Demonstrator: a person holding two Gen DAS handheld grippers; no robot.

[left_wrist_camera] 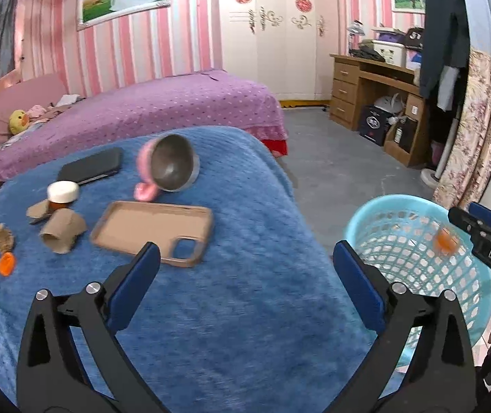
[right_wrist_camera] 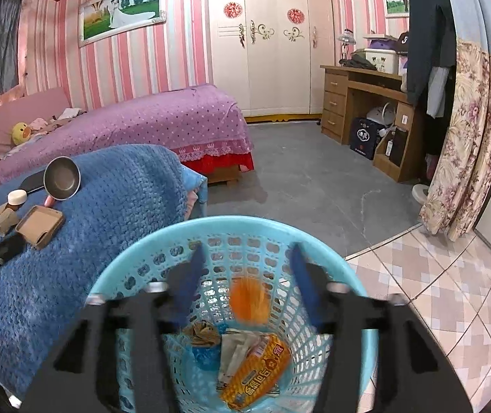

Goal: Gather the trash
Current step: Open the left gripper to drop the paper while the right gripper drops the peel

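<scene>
A light blue mesh basket (left_wrist_camera: 479, 296) (right_wrist_camera: 321, 241) stands on the floor right of the blue blanket (left_wrist_camera: 228, 309). My right gripper (right_wrist_camera: 245, 282) is open above the basket; a blurred orange scrap (right_wrist_camera: 249, 297) (left_wrist_camera: 445, 239) is in the air between its fingers, falling free. Wrappers (right_wrist_camera: 255, 364) lie at the basket's bottom. My left gripper (left_wrist_camera: 245, 275) is open and empty over the blanket. On the blanket lie a cardboard tube (left_wrist_camera: 61, 232), torn cardboard (left_wrist_camera: 3, 237), and an orange scrap (left_wrist_camera: 6, 263).
Also on the blanket: a tan phone case (left_wrist_camera: 152, 229), a black phone (left_wrist_camera: 90, 168), a white-capped jar (left_wrist_camera: 62, 192), a tipped pink cup (left_wrist_camera: 170, 163). A purple bed (left_wrist_camera: 142, 110) lies behind. A wooden desk (left_wrist_camera: 376, 96) and grey floor are to the right.
</scene>
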